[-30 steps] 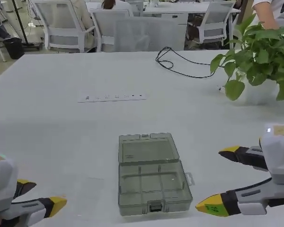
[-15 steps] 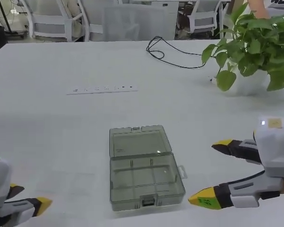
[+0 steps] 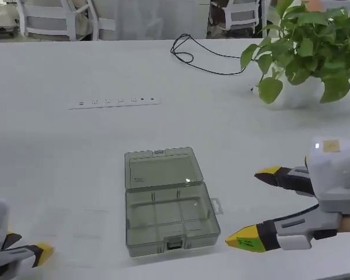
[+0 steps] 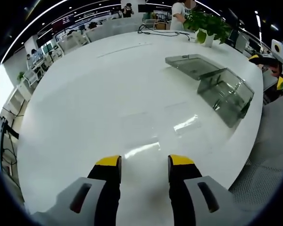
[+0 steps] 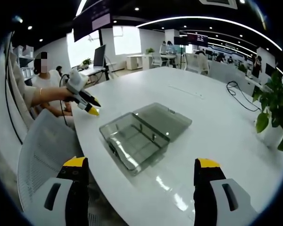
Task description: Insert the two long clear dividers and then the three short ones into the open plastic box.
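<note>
Partly | left gripper (image 3: 28,245) cut by frame edge | plastic box (image 3: 166,207) open

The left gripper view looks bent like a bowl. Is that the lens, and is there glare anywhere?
Yes: in the left gripper view the fisheye lens curves the table edge, and lights glare off it in bright streaks; the right gripper view bends likewise, with glare patches low on the table; the head view keeps lines straight, with one small glint on the plastic box lid.

Around open box (image 3: 166,204): bare table (image 3: 58,157) — passable on every side.
1 o'clock: plant (image 3: 306,44) — well apart.
11 o'clock: power strip (image 3: 114,102), lying flat.
</note>
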`<state>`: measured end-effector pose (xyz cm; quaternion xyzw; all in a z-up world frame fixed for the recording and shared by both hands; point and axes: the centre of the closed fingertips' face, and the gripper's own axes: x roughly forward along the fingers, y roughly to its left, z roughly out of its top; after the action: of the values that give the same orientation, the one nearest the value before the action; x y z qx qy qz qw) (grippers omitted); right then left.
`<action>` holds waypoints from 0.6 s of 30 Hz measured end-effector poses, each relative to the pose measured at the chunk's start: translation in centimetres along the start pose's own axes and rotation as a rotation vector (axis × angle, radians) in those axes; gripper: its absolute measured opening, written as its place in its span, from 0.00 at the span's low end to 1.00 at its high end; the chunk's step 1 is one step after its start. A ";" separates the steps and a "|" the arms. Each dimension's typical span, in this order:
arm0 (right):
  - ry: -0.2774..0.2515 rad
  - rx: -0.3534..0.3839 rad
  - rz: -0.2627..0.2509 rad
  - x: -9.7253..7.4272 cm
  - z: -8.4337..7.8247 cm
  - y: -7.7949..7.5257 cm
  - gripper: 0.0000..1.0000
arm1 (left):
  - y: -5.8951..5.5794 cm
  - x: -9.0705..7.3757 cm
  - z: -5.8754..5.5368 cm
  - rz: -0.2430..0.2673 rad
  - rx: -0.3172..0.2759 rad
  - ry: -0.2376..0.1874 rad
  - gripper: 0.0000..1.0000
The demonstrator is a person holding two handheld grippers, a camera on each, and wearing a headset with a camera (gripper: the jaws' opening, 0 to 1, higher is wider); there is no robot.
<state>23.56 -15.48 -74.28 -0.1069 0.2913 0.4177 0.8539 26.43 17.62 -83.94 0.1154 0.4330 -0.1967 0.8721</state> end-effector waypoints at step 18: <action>0.003 -0.007 0.002 0.2 0.3 0.6 0.92 | 0.0 0.2 -0.4 0.003 -0.059 0.038 0.33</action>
<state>23.34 -14.83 -74.15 -0.1104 0.2913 0.4194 0.8527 26.28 17.67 -84.37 0.0941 0.4550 -0.1803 0.8670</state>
